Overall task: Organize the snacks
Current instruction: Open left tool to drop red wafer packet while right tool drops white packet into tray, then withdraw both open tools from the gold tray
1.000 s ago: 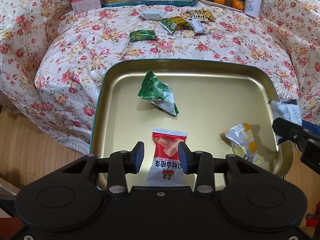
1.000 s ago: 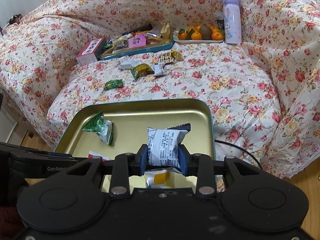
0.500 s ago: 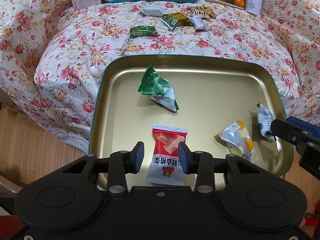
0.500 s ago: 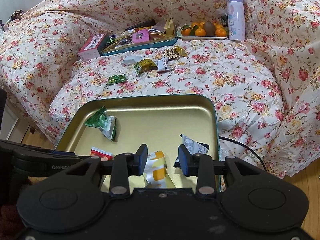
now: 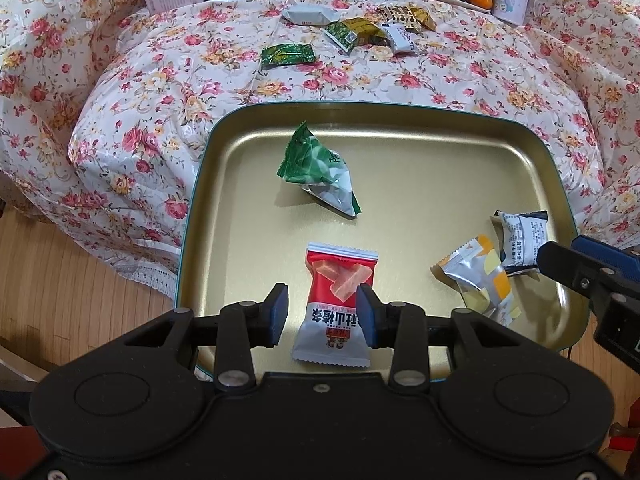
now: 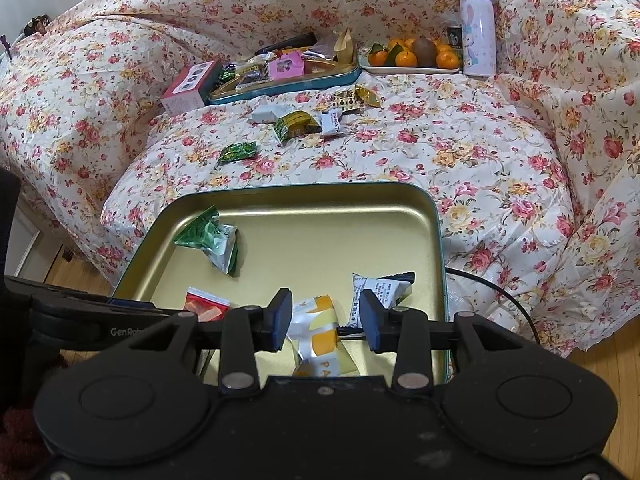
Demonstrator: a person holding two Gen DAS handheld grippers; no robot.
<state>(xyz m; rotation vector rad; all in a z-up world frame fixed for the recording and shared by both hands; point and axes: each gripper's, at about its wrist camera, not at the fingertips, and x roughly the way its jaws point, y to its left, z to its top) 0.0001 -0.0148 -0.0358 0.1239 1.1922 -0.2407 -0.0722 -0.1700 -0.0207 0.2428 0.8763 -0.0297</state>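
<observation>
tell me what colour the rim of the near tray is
Teal, a blue-green edge around the gold tray; it shows best in the left wrist view.

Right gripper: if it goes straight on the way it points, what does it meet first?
Probably the silver-and-yellow snack packet lying in the gold metal tray, seen between the opening jaws of the right gripper; nothing is held. Depth is unclear.

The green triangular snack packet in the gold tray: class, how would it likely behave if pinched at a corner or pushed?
The green packet looks puffed and crinkled, so it is probably light and would likely flop from a pinched corner. It sits tilted on the smooth gold tray, so a push would probably slide or tip it over.
</observation>
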